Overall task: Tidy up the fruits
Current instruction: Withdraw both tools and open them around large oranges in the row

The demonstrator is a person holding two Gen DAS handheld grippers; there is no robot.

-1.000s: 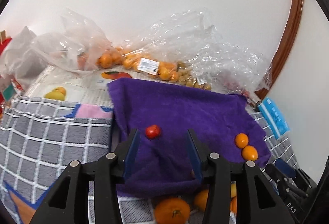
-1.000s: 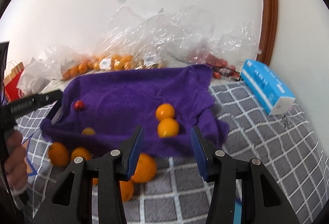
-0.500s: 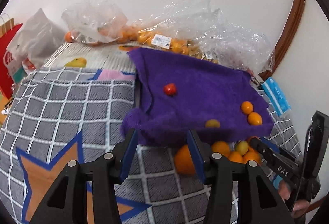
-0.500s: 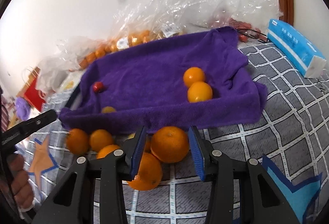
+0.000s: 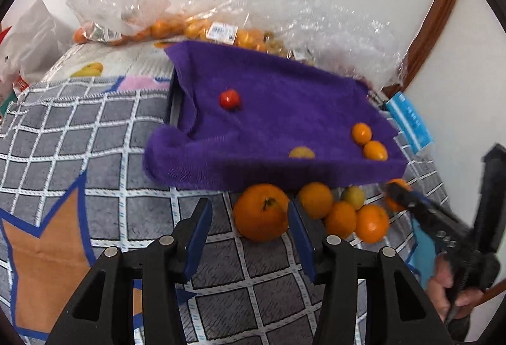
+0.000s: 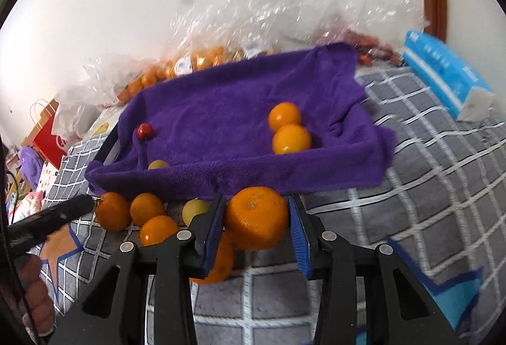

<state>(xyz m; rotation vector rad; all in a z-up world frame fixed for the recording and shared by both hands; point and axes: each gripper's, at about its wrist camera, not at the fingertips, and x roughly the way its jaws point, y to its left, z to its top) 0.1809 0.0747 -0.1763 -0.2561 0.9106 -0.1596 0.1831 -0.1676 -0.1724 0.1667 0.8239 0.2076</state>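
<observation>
Right gripper [image 6: 256, 226] brackets a large orange [image 6: 256, 217]; left gripper [image 5: 248, 226] hangs spread and empty.

The orange sits between the right fingers, not visibly pinched, ready for lifting into the purple-towel tray [image 6: 221, 180] just ahead, where two oranges [image 6: 289, 131] lie; loose fruit clusters to its left.

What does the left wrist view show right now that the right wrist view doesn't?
Only the left wrist view shows the open left hand-held gripper hanging over the checked mat with nothing between its fingers, and the orange star print beside it.

Only the right wrist view shows the right hand-held gripper open around the large orange, plus the red paper bag at far left.

Both show the purple towel carrying the small red fruit, two small oranges and a yellowish fruit, and the blue tissue pack.
</observation>
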